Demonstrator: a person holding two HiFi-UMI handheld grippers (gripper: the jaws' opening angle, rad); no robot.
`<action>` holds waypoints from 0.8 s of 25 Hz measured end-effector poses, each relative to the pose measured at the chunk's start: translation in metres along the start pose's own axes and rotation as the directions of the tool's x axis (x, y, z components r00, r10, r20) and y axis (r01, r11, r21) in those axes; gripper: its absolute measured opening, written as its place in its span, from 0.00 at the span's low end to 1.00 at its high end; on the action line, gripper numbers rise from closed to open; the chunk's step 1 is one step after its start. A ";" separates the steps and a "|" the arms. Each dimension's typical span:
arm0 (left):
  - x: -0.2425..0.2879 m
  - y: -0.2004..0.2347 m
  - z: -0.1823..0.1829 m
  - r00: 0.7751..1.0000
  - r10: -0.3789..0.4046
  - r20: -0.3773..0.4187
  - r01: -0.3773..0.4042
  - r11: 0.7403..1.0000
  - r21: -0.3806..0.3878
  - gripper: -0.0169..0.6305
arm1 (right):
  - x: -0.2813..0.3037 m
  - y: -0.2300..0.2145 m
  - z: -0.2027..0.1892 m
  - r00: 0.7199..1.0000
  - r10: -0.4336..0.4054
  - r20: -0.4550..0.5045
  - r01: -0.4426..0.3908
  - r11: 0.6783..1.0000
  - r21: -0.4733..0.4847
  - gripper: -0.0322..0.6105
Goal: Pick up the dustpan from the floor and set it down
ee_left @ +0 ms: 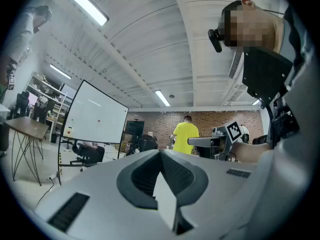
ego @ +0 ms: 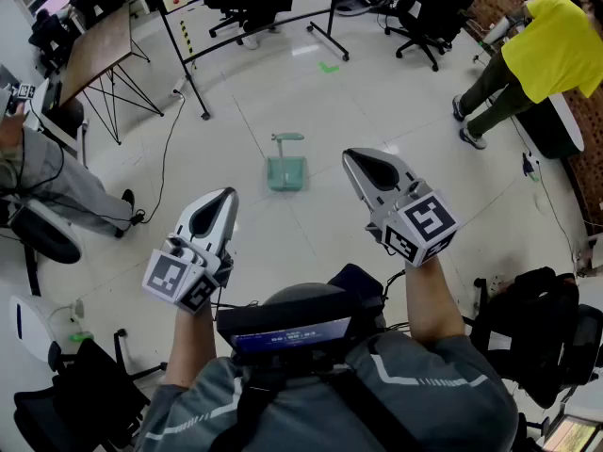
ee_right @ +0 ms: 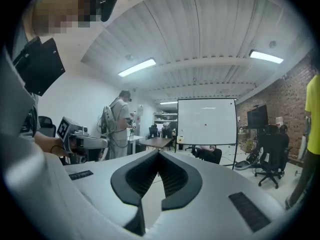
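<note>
A pale green dustpan (ego: 285,171) lies on the white floor ahead of me, its upright handle (ego: 287,138) at the far end. Neither gripper touches it. My left gripper (ego: 229,194) is held level to the near left of the pan, jaws shut and empty; in the left gripper view its tips (ee_left: 160,153) meet with nothing between them. My right gripper (ego: 348,156) hovers just right of the pan, also shut and empty, and its tips (ee_right: 159,153) meet in the right gripper view. The dustpan is out of sight in both gripper views.
A whiteboard stand (ego: 198,92) and a folding table (ego: 99,50) stand at the far left, with office chairs (ego: 424,12) at the back. A person in a yellow shirt (ego: 556,50) bends at the far right. Another person (ego: 38,172) sits at the left. Black bags (ego: 528,323) lie near right.
</note>
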State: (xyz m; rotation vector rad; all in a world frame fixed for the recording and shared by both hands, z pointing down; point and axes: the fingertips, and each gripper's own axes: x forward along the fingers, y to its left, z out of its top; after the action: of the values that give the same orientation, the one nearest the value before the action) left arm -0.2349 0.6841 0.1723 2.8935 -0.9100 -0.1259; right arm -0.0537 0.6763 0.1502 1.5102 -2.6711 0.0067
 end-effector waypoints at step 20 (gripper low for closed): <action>0.224 0.160 -0.001 0.966 0.258 -0.033 -0.258 0.966 0.003 0.06 | 0.209 -0.228 -0.022 0.961 0.277 0.005 -0.277 0.958 0.067 0.08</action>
State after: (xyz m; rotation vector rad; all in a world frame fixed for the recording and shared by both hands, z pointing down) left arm -0.1419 0.4250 0.1828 2.7349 -1.2675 -0.0568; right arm 0.0354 0.3812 0.1789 1.1345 -2.8811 0.1168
